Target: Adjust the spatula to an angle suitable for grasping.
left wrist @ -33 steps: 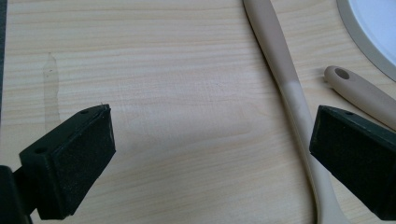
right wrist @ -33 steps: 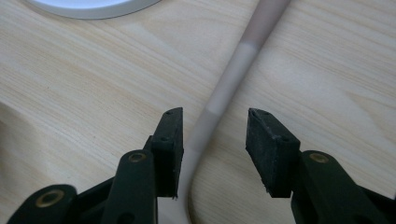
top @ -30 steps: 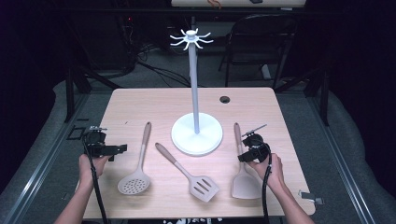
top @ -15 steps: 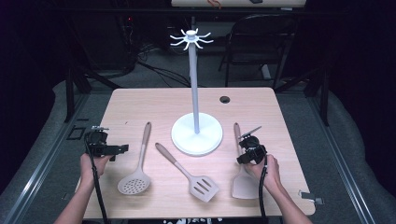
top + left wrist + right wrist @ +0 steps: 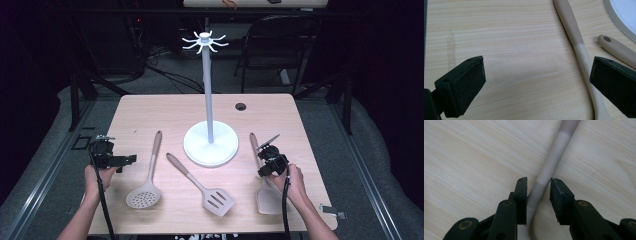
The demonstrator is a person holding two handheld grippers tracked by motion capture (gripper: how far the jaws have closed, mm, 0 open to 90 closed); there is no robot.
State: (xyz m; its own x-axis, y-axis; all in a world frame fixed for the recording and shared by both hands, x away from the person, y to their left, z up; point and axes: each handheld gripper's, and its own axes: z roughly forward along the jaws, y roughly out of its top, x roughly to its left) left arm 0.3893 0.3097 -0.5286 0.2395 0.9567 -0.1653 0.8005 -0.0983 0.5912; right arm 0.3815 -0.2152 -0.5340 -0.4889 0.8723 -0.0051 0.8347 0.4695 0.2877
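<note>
On the wooden table [image 5: 150,115] stands a white stand [image 5: 209,142] with hooks at its top, and three utensils lie around it. A skimmer [image 5: 145,192] lies at the left, a slotted spatula [image 5: 215,199] in the middle and a solid turner [image 5: 270,199] at the right. My right gripper [image 5: 267,160] hangs low over the turner's handle [image 5: 554,157]. In the right gripper view, my right gripper [image 5: 538,182] has its jaws narrowly apart on either side of that handle. My left gripper [image 5: 117,160] is wide open over bare wood. In its own view, my left gripper [image 5: 534,85] has the skimmer's handle [image 5: 579,50] just inside its right jaw.
A small round hole [image 5: 240,106] sits in the table's far right. The stand's base [image 5: 624,15] and the slotted spatula's handle end [image 5: 616,47] lie to the right of my left gripper. A dark chair [image 5: 280,45] and cables are on the floor behind.
My right gripper has shifted slightly left over the turner's handle. The left gripper and the utensils have stayed where they were.
</note>
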